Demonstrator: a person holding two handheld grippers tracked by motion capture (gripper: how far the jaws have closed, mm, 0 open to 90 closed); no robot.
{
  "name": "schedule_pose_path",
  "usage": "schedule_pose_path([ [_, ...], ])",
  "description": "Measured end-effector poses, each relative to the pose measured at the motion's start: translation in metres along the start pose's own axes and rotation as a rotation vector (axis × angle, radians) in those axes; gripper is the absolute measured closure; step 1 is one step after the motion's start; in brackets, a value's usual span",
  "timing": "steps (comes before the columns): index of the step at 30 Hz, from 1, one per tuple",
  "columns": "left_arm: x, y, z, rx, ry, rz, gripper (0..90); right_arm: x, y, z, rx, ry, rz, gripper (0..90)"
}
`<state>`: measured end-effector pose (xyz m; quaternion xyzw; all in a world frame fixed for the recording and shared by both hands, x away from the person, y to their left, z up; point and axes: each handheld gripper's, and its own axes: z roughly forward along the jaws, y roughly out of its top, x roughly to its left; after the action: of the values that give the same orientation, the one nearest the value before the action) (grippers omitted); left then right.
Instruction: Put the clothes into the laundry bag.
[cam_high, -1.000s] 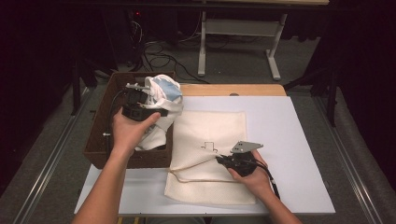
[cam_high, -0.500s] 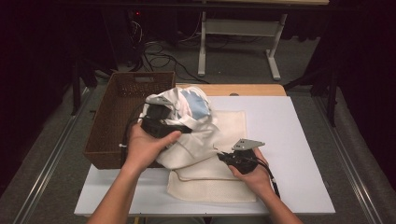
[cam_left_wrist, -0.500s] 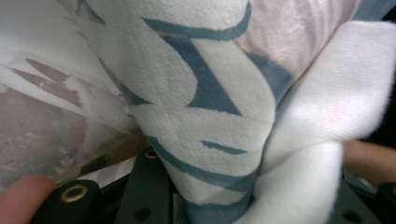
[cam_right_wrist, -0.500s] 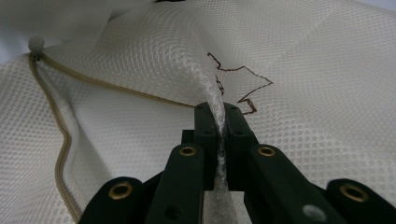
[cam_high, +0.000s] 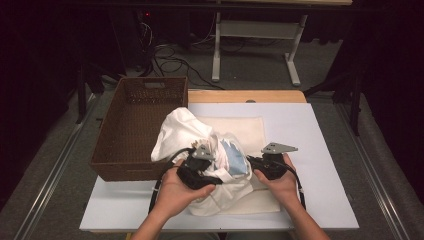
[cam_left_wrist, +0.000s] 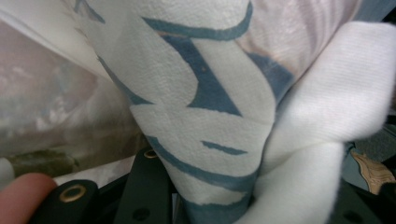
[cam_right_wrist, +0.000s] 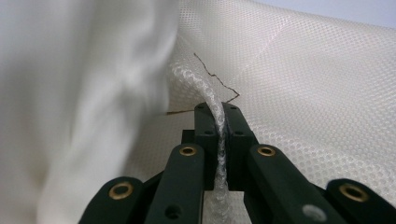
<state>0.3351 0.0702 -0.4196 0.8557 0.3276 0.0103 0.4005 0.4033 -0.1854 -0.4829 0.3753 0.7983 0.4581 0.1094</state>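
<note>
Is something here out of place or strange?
Nothing is spilled or damaged. The garment hangs bunched in the left gripper, one end draped over the basket rim. A dark loose thread lies on the mesh bag.

The bundled white cloth garment with blue print (cam_left_wrist: 205, 116) looks soft and matt, finely ribbed where it folds. Beneath it, the cream mesh laundry bag (cam_right_wrist: 303, 88) is an open net weave with a faint sheen. The dark brown woven wicker basket (cam_high: 131, 131) is rough and matt, the white table top (cam_high: 315, 135) smooth, and the black plastic right gripper (cam_right_wrist: 219, 116) matt with brass-coloured rivets
</note>
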Motion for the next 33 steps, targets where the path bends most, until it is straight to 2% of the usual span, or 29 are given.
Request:
schedule_pose_path([
  [2, -0.003, -0.008, 0.009, -0.002, -0.038, -0.018, 64.0, 0.0, 0.0, -0.001, -0.006, -0.001, 0.003, 87.6],
  [4, -0.009, -0.016, 0.02, 0.005, -0.04, -0.02, 63.8, 0.0, 0.001, -0.002, -0.014, -0.001, 0.0, 87.7],
  [6, -0.014, -0.022, 0.031, 0.023, -0.039, 0.003, 63.4, 0.001, 0.002, -0.003, -0.022, 0.004, 0.004, 87.7],
  [7, -0.016, -0.027, 0.041, 0.012, -0.034, -0.015, 62.6, 0.001, 0.003, -0.005, -0.029, 0.005, -0.001, 87.7],
  [9, -0.016, -0.029, 0.046, 0.008, -0.032, -0.024, 62.1, 0.001, 0.004, -0.006, -0.032, 0.004, -0.002, 87.7],
  [12, -0.019, -0.03, 0.056, 0.013, -0.01, -0.02, 57.7, 0.002, 0.003, -0.005, -0.03, 0.004, -0.003, 87.7],
  [13, -0.023, -0.027, 0.051, 0.013, 0.003, 0.014, 49.4, 0.002, 0.002, -0.005, -0.026, 0.002, -0.01, 87.7],
  [14, -0.023, -0.027, 0.051, 0.013, 0.003, 0.014, 41.1, 0.002, 0.002, -0.005, -0.026, 0.002, -0.01, 87.7],
  [15, -0.026, -0.025, 0.048, 0.006, 0.027, 0.02, 41.1, 0.001, 0.002, -0.005, -0.025, 0.001, -0.011, 87.7],
  [17, -0.028, -0.021, 0.037, -0.009, 0.072, 0.027, 17.4, 0.0, 0.002, -0.006, -0.026, 0.011, -0.009, 87.7],
  [18, -0.028, -0.019, 0.031, -0.022, 0.085, 0.023, 17.4, 0.0, 0.002, -0.006, -0.026, 0.011, -0.009, 87.7],
  [20, -0.025, -0.016, 0.018, -0.033, 0.105, 0.028, 9.9, 0.0, 0.002, -0.006, -0.025, 0.009, -0.016, 87.6],
  [23, -0.018, -0.012, -0.002, -0.068, 0.141, 0.03, 4.1, 0.001, 0.002, -0.005, -0.018, 0.006, -0.028, 87.6],
  [27, -0.002, -0.011, -0.028, -0.12, 0.219, -0.005, 0.2, 0.001, 0.001, -0.005, -0.02, 0.009, -0.023, 87.6],
  [28, -0.002, -0.011, -0.028, -0.12, 0.219, -0.005, 0.2, 0.001, 0.001, -0.005, -0.02, 0.009, -0.023, 87.6],
  [32, 0.009, -0.014, -0.045, -0.162, 0.203, -0.025, 0.2, 0.002, 0.001, -0.004, -0.019, 0.009, -0.02, 87.5],
  [33, 0.011, -0.015, -0.048, -0.169, 0.186, -0.027, 0.2, 0.002, 0.001, -0.004, -0.019, 0.009, -0.021, 87.5],
])
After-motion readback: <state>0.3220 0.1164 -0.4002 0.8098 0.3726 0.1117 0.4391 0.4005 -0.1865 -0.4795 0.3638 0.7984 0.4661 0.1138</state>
